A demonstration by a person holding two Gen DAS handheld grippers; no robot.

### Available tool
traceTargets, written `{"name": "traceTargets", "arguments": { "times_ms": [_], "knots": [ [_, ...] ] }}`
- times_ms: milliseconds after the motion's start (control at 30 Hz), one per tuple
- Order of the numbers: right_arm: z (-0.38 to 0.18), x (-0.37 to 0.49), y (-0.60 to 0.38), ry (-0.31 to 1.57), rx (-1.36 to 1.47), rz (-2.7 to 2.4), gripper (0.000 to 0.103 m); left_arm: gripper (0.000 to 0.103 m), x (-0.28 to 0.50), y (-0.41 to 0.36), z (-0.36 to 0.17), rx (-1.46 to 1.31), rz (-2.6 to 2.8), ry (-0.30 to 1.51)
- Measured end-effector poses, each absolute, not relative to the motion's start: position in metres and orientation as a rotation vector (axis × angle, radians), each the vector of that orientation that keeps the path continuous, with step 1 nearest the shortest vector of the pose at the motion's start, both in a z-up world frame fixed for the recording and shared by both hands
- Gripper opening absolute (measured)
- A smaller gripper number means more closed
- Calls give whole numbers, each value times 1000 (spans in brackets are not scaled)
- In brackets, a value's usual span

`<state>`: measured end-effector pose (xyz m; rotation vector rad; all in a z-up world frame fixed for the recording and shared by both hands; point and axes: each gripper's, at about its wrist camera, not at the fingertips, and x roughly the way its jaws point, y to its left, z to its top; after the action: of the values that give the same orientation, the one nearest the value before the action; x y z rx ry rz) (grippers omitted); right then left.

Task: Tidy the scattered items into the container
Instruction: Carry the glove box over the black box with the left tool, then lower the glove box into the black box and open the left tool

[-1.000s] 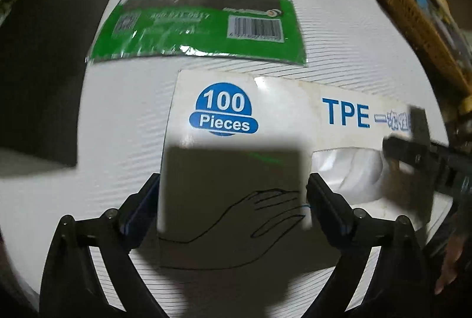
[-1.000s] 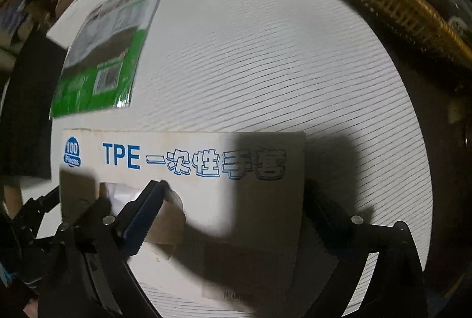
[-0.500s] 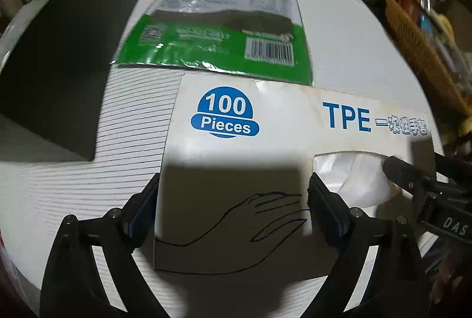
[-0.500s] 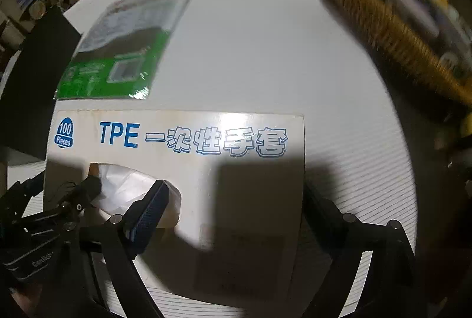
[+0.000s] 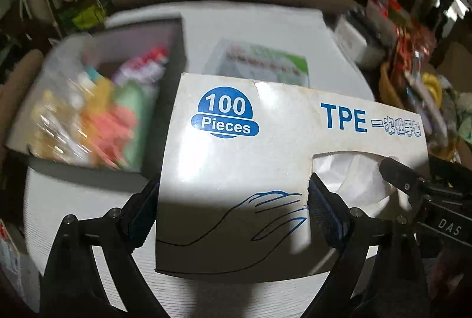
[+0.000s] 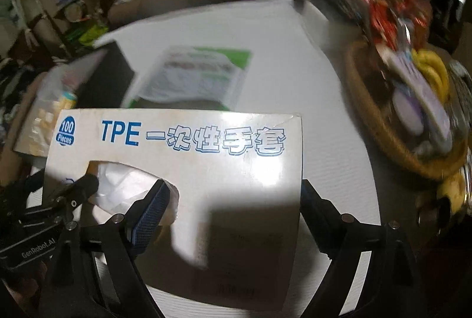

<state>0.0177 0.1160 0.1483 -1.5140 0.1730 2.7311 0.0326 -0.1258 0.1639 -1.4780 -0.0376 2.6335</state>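
A white glove box (image 5: 265,159) marked "100 Pieces" and "TPE" is lifted above the white round table (image 5: 259,23). My left gripper (image 5: 233,212) is shut on its left end, one finger outside and one in the dispenser opening. My right gripper (image 6: 233,209) is shut on its right end (image 6: 236,170) in the same way. A black container (image 5: 97,100) full of colourful items stands to the left; it also shows in the right wrist view (image 6: 73,94). A green and white packet (image 5: 262,61) lies flat on the table beyond the box.
A wicker basket (image 6: 383,123) with bananas and packets stands at the table's right edge. A white box (image 5: 357,41) sits at the far right of the table. Sofa and cluttered shelves lie behind the table.
Both grippers have raised the glove box off the table and tilted up. The open container and the room behind have come into view.
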Motion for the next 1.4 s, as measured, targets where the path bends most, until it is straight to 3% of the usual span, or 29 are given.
{"name": "traceTargets", "arguments": {
  "times_ms": [267, 600, 800, 933, 1067, 1167, 1267, 1400],
  "knots": [
    [202, -65, -5, 110, -1539, 2935, 88, 92, -10, -257, 216, -1495, 2814, -105],
    [136, -157, -177, 99, -1851, 2884, 84, 92, -77, -420, 160, -1826, 2776, -93],
    [76, -177, -204, 108, -1989, 2737, 83, 93, -94, -420, 112, -1916, 2736, 69],
    [75, -180, -208, 69, -1982, 2729, 83, 93, -101, -426, 104, -1957, 2678, 7],
    [79, -178, -204, 142, -2024, 2734, 83, 95, -91, -437, 133, -1870, 2696, -64],
    [82, -174, -211, 172, -2054, 2733, 83, 95, -79, -430, 150, -1832, 2758, 60],
    [83, -171, -219, 75, -2000, 2732, 81, 95, -76, -420, 149, -1863, 2756, 171],
    [75, -176, -205, 132, -2017, 2668, 81, 95, -81, -409, 140, -1901, 2750, 450]
  ]
}}
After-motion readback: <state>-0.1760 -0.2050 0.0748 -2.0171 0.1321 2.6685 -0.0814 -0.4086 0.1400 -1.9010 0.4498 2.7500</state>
